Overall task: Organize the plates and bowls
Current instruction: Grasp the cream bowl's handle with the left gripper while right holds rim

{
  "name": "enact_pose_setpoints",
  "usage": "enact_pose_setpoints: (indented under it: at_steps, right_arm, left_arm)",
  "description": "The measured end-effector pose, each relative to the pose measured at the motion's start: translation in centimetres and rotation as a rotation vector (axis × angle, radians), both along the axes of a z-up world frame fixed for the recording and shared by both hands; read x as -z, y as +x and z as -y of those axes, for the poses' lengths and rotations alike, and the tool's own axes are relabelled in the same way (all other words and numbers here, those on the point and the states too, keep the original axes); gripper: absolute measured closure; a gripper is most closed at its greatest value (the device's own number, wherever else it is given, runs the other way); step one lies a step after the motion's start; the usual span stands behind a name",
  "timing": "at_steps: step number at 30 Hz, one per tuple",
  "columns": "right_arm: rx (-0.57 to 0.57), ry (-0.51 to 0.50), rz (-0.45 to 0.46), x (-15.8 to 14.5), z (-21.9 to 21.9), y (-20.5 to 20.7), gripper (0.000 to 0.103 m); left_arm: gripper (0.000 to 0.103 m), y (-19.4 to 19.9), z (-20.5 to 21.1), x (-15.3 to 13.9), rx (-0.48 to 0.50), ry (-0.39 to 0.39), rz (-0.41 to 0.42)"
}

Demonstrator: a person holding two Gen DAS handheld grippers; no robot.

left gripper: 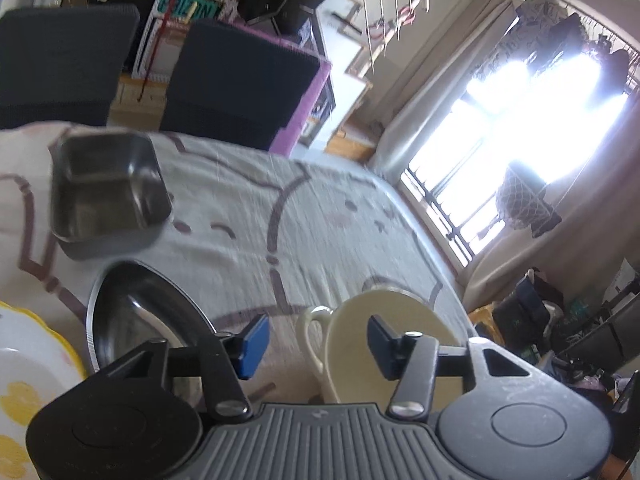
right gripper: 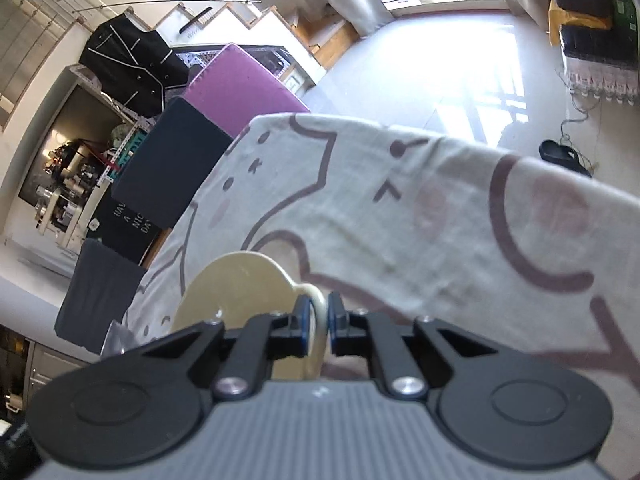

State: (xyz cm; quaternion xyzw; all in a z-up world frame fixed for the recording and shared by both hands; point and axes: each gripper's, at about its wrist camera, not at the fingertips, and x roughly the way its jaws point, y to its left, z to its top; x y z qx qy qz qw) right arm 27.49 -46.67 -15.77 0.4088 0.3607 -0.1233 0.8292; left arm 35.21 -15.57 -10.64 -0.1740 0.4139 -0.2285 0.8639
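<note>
My right gripper is shut on the handle of a cream cup and holds it tilted over the patterned tablecloth. The same cream cup shows in the left wrist view, between the fingers of my left gripper, which is open and empty. A square steel bowl stands on the cloth at the far left. A round steel plate lies in front of it. A white plate with yellow flowers is at the left edge.
Dark chair backs stand behind the table. A purple chair is at its far end. The table edge drops to a tiled floor toward the bright window. Cluttered shelves and boxes line the walls.
</note>
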Motion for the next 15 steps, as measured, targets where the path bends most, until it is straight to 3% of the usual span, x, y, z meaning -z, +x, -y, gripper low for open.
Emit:
enact_pose_setpoints:
  at_steps: [4,11,15]
  right_arm:
    - [-0.031,-0.049,0.014,-0.1,0.8,0.2,0.091]
    - [-0.089,-0.054,0.011,-0.3,1.0,0.6,0.087]
    - [-0.14,-0.075,0.022,-0.5,0.4,0.9,0.073]
  left_arm:
    - [0.061,1.0,1.0,1.4,0.021,-0.003,-0.025]
    - [0.067,1.9,2.2,3.6,0.037,-0.006,-0.064]
    - [0.079,1.9,2.5,3.9,0.033,0.004,-0.066]
